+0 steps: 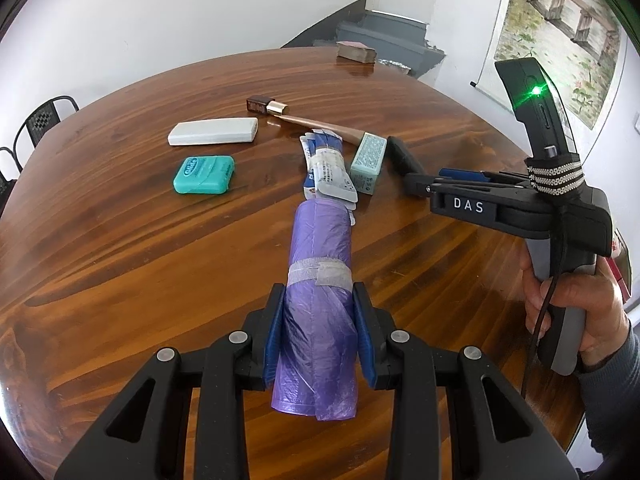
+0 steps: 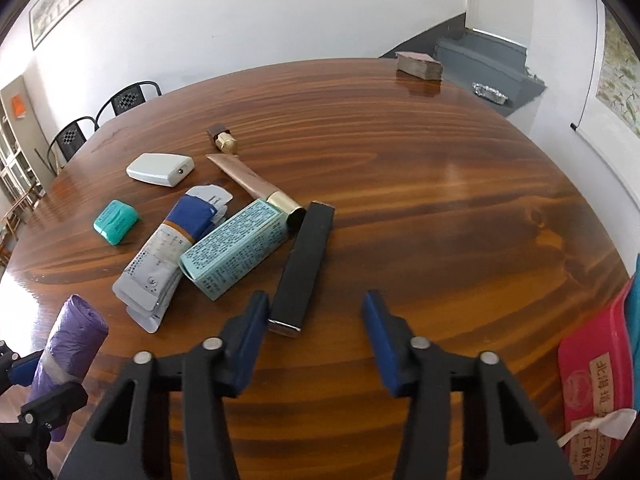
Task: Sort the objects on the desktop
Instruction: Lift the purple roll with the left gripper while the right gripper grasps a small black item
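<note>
Purple roll (image 1: pixel 318 300) of bags, taped round the middle, is clamped in the left gripper (image 1: pixel 319 332), both blue pads pressing its sides, so that one's a solid grasp, held just above the table (image 1: pixel 120 248). Right gripper (image 2: pixel 316 336) is spread with nothing pinched; its left pad sits just beside the near end of the black stick (image 2: pixel 304 268), which lies flat on the wood, and the right pad is well clear of it. Rest of the clutter sits further back: mint box (image 2: pixel 236 252) touching the stick's left side, sachets (image 2: pixel 168 256) left of that, tube (image 2: pixel 256 188) behind the box, green floss (image 2: pixel 116 222) and a white case (image 2: pixel 160 170) far left, small brown bottle (image 2: pixel 222 138) beyond. Hand (image 1: pixel 576 304) grips the right tool's handle. Red packet (image 2: pixel 596 380) at the right edge.
</note>
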`<state>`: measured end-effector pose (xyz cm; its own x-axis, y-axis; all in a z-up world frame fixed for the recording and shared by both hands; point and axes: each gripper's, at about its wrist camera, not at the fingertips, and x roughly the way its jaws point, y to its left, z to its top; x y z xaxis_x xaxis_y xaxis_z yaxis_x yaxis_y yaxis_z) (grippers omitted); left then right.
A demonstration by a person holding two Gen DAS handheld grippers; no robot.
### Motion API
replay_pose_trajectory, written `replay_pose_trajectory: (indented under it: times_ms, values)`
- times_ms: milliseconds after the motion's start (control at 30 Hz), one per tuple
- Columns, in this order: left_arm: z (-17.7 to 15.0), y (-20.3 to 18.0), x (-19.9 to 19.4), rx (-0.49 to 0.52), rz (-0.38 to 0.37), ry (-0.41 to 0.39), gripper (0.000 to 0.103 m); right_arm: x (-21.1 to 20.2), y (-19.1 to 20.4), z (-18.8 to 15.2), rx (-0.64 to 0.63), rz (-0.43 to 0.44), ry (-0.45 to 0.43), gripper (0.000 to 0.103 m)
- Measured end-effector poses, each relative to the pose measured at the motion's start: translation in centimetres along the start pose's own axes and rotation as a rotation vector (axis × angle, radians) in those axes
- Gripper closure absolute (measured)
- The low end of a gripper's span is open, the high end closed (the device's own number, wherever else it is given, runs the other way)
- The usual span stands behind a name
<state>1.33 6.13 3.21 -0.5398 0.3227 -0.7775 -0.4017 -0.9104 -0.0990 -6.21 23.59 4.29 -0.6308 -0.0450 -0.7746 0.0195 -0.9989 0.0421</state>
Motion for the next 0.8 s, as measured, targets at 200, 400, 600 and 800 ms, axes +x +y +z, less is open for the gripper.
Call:
replay_pose_trajectory:
  times_ms: [200,400,600,800]
  values:
    - [0.1,-0.4,-0.5,0.003,-0.004,-0.017,0.068,0.7,0.7,0.8,-0.025,0.004,0.005,0.051]
    - [0.2,-0.6,-0.6,0.002,-0.005,-0.021,0.068,1.6,1.2,1.6,-0.052,-0.022,0.003,0.057]
    - [0.2,-0.7,-0.6,0.002,-0.001,-0.025,0.068,0.9,0.1,0.9,-0.008,-0.005,-0.004,0.081]
    - [0.1,-1.3,-0.9,0.028,0.040,-0.048,0.068,-1.6,-0.7,-0.2,0.050,0.048,-0.053,0.081]
